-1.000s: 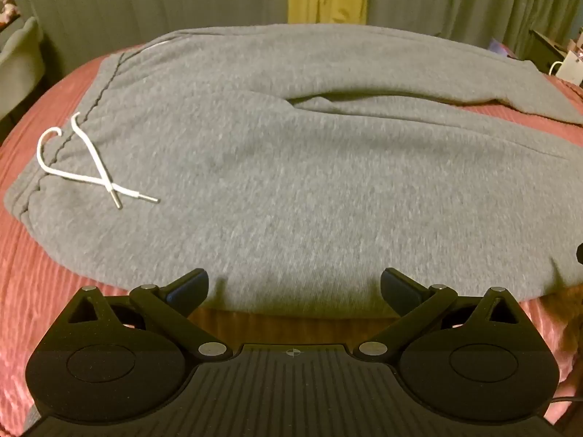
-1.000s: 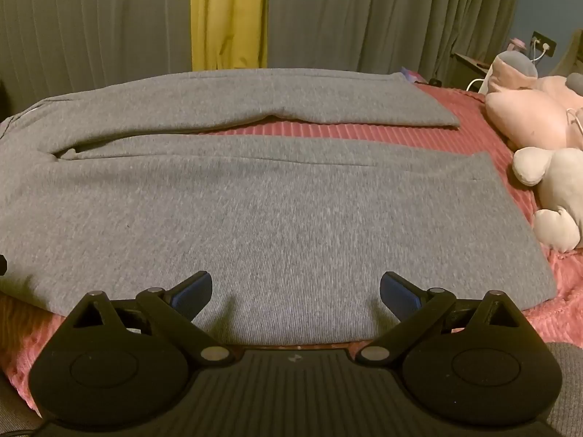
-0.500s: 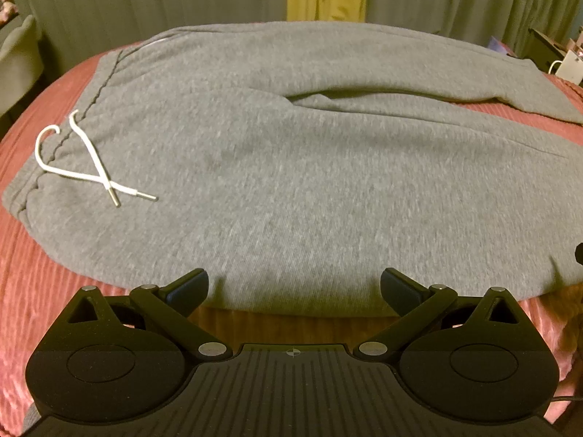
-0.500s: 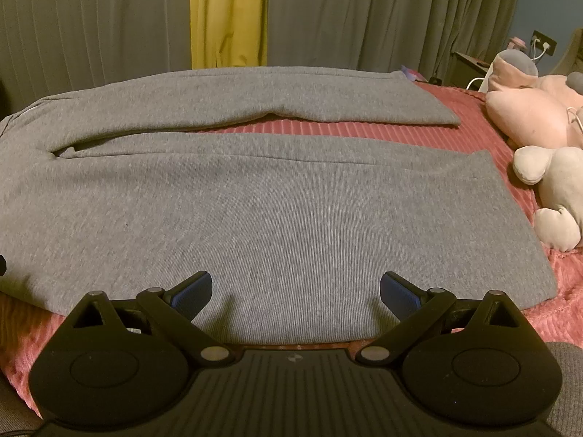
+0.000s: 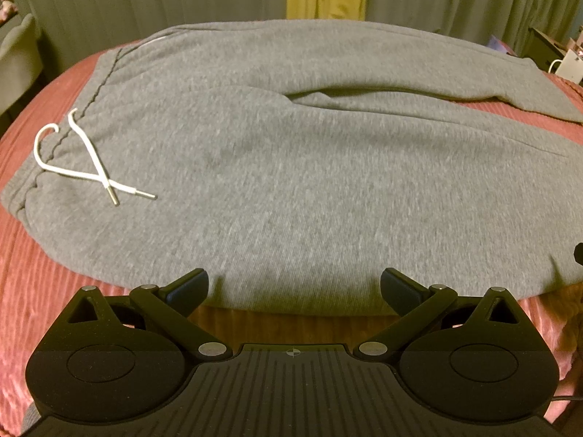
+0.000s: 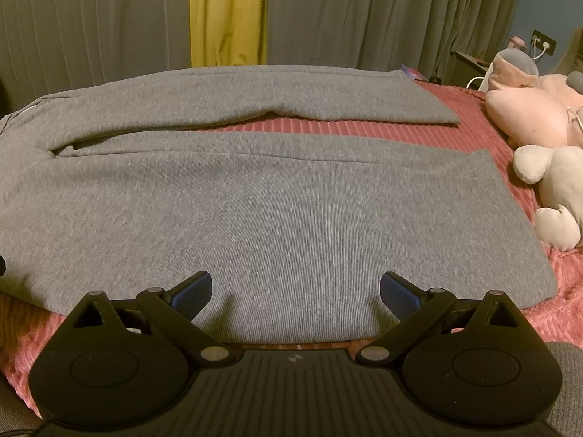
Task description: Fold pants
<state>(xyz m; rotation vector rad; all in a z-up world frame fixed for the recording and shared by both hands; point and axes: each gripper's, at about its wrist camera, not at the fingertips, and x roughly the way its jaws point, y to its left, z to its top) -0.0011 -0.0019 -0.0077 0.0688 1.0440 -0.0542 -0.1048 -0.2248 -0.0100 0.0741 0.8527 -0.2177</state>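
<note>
Grey pants point(image 5: 291, 182) lie spread flat on the bed point(image 5: 32, 291), which is covered in a ribbed pink-red bedspread. The waistband end sits toward the bed's left side, with a white drawstring point(image 5: 87, 167) crossed loosely on the fabric. The two legs extend toward the right side, parted, with a strip of bedspread showing between them point(image 6: 328, 127).

Left claw point(image 5: 293, 286): fingers spread wide apart, holding nothing, positioned at the pants' near edge by the bed's near side.

Right claw point(image 6: 295, 287): fingers likewise wide apart and empty, over the near leg's near edge.

Plush toys point(image 6: 546, 145) rest at the bed's right side, just beside the leg hems. Grey curtains point(image 6: 364, 18) with one yellow panel hang behind.
</note>
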